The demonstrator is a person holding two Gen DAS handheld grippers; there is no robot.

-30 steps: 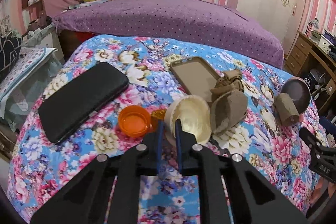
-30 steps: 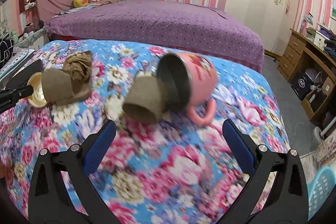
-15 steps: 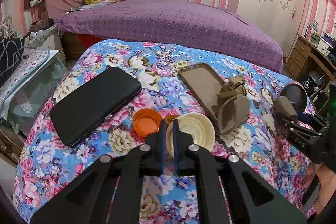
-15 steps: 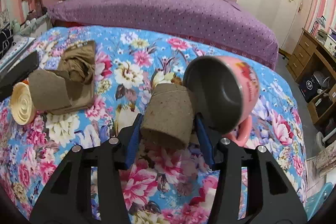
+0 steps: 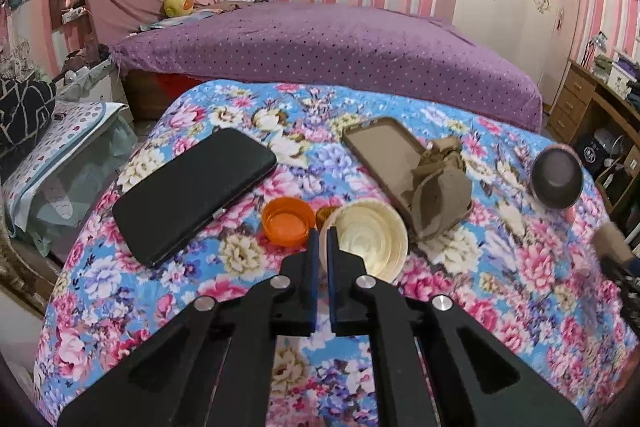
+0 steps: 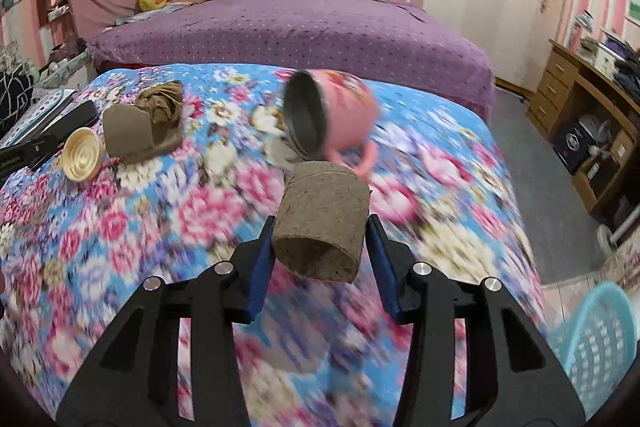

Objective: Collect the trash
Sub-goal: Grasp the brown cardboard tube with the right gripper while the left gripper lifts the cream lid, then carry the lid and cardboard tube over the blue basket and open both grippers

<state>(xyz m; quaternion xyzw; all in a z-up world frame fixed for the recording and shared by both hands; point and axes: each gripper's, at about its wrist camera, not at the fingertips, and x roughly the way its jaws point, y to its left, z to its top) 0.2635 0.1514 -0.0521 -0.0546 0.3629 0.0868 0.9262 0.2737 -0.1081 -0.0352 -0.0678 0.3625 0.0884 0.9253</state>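
Phone [image 5: 192, 195]: black, flat on the floral cloth [image 5: 224, 291], far left.
Orange cap [image 5: 287, 221]: left of the cream lid.
Left gripper [image 5: 319, 241]: jaws nearly together, pinching the rim of the cream lid [image 5: 366, 239].
Torn cardboard [image 5: 438, 201]: right of the lid, partly on a brown phone case [image 5: 382, 151].
Pink mug [image 6: 332, 115]: on its side, beyond the roll.
Right gripper [image 6: 320, 241]: jaws narrowed onto the cardboard roll [image 6: 322, 221], clamping its sides.

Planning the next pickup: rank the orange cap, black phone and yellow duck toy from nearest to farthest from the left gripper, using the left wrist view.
From the left gripper:
1. Orange cap, just ahead, slightly left.
2. Black phone, farther left on the floral cover.
3. Yellow duck toy, far back on the purple bed.
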